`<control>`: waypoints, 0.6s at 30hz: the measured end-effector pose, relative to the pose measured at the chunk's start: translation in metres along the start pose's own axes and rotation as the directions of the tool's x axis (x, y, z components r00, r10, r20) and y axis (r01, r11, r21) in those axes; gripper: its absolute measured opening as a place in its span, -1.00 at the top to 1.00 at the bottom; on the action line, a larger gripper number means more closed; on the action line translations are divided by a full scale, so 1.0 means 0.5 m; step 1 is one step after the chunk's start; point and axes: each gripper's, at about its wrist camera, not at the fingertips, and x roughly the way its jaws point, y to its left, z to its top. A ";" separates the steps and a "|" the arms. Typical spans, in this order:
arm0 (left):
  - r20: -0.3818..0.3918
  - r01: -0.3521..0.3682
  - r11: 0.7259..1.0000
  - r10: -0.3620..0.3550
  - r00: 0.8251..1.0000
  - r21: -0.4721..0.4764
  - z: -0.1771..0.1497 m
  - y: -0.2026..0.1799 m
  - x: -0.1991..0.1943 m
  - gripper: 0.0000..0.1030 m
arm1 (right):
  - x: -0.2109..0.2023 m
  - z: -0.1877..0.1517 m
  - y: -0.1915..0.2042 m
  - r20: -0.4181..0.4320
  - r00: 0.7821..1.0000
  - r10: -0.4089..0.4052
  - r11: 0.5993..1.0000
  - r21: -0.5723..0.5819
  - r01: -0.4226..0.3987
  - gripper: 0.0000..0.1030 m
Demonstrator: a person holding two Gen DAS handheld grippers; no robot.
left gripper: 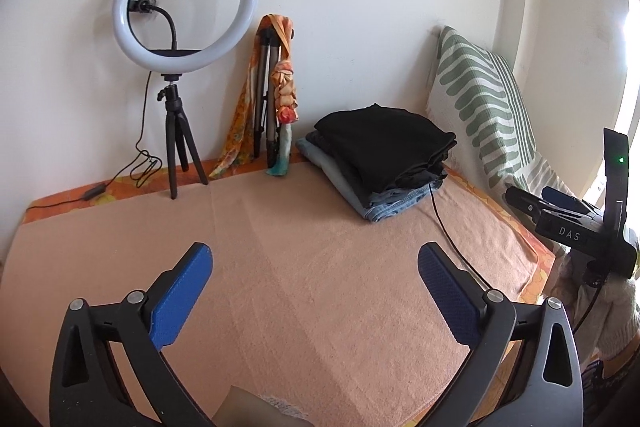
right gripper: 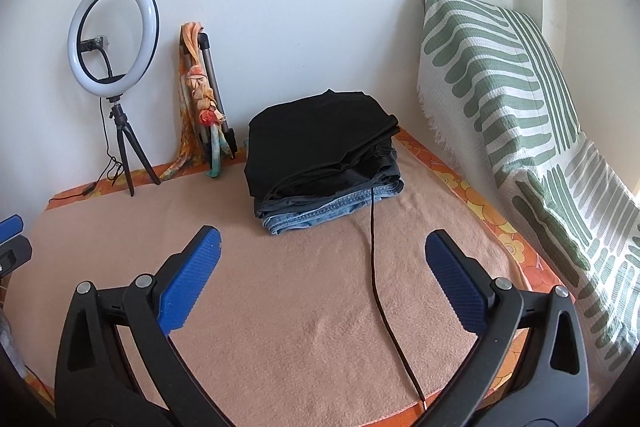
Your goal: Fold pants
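Observation:
A stack of folded pants [left gripper: 382,163] lies at the back of the peach blanket [left gripper: 304,267], black pairs on top and blue jeans at the bottom; it also shows in the right wrist view [right gripper: 320,163]. My left gripper [left gripper: 316,291] is open and empty above the blanket, well in front of the stack. My right gripper [right gripper: 324,279] is open and empty, in front of the stack. The right gripper's body [left gripper: 576,227] shows at the right edge of the left wrist view. A tip of the left gripper [right gripper: 12,227] shows at the left edge of the right wrist view.
A ring light on a small tripod [left gripper: 182,39] and a folded tripod with an orange scarf [left gripper: 276,95] stand at the back wall. A green-striped pillow [right gripper: 520,115] leans on the right. A black cord [right gripper: 376,275] runs from the stack across the blanket [right gripper: 280,307].

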 end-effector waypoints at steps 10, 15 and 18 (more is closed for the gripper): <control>0.029 -0.017 1.000 0.017 0.999 0.000 -0.025 0.007 0.000 -0.99 | -0.003 -0.017 -0.001 0.027 1.000 -0.015 1.000 -0.013 0.016 -1.00; -0.001 -0.032 0.999 0.032 0.999 0.000 -0.031 0.010 0.012 -0.99 | -0.002 -0.011 -0.005 0.041 0.999 -0.019 1.000 0.008 0.019 -1.00; -0.011 -0.055 0.998 0.055 0.998 0.008 -0.036 0.013 0.017 -0.99 | 0.002 -0.007 -0.007 0.048 0.999 -0.024 1.000 0.019 0.023 -1.00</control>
